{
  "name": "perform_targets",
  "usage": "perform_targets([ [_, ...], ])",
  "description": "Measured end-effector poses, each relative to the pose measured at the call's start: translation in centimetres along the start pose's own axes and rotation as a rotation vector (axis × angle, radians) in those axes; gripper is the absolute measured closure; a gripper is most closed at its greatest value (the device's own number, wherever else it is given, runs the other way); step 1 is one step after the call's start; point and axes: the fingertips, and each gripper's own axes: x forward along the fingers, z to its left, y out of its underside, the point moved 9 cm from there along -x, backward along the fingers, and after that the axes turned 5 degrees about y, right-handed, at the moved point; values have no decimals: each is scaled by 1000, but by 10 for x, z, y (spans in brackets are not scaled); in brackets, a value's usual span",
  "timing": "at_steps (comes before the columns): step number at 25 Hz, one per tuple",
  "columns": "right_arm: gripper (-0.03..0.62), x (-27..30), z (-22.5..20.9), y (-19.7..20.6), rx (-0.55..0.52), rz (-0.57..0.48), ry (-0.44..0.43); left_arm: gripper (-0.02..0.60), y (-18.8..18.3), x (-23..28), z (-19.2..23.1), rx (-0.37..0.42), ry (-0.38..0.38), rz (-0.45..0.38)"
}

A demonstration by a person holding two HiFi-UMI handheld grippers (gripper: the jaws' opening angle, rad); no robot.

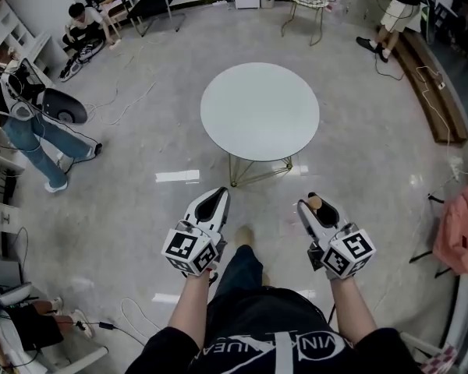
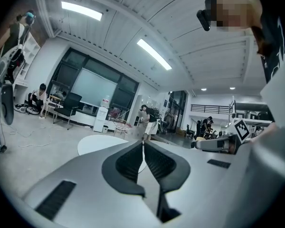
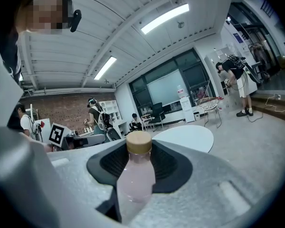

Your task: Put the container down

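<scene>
Pink translucent bottle (image 3: pixel 134 182), tan cap (image 3: pixel 139 142), upright in the right hand-held gripper (image 3: pixel 138 152).

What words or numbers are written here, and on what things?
"VIN": white letters on the shirt, cut off.
"UEA", roughly: same shirt, other side, cut off.
Cubes: black squares only, no words.
Bottle: no label shows.
Paper at the left edge: too small to read.

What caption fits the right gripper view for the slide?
Right gripper clamps a pink, tan-capped bottle, round white table ahead.
</scene>
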Motion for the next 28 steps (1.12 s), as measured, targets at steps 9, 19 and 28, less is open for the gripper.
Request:
perform_targets([
  [9,454,58,-30,-20,19,28,32,566,-20,54,53,-16,13,16],
  [19,454,122,-50,-19,60,43,68,566,-21,93,113,-44,31,51],
  [28,454,169,-65,-26,86,31,101,566,-26,119,156,-57,45,68],
])
